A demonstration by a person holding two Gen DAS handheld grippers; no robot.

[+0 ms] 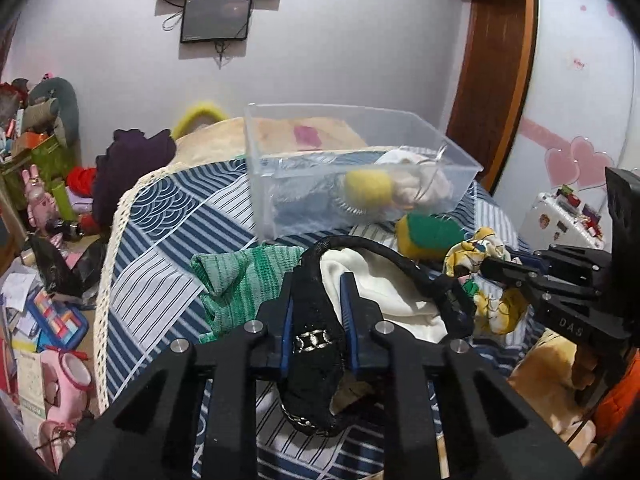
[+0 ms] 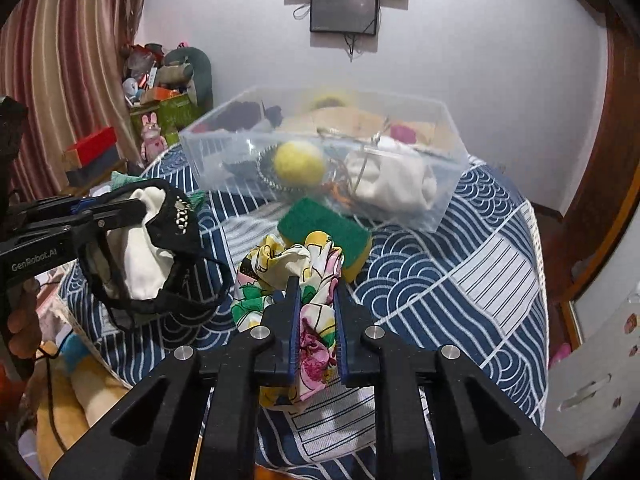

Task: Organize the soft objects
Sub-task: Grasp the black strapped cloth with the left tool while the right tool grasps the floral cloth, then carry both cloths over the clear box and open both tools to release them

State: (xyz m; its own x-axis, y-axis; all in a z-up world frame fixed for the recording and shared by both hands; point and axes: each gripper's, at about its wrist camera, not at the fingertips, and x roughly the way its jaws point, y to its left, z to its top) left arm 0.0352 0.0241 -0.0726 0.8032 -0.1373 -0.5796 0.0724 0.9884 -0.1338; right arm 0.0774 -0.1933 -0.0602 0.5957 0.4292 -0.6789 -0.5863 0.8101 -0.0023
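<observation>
Soft black mesh pouch with a chain trim (image 1: 316, 344) sat clamped in the left hand-held gripper (image 1: 318, 296) above the bed (image 2: 460, 280) with its blue wave-patterned cover; the right hand-held gripper (image 2: 316, 300) was clamped on a floral fabric scrunchie (image 2: 304, 276); beyond, a green-and-yellow sponge (image 2: 328, 232) lay just before the clear plastic bin (image 2: 448, 200) near the bed's far edge.

My room is evenly, softly lit, no hard shadows. Both fisheye views bend strongly, black vignette at the corners. The clear bin (image 1: 352, 168) at 12 o'clock shows faint glare.
</observation>
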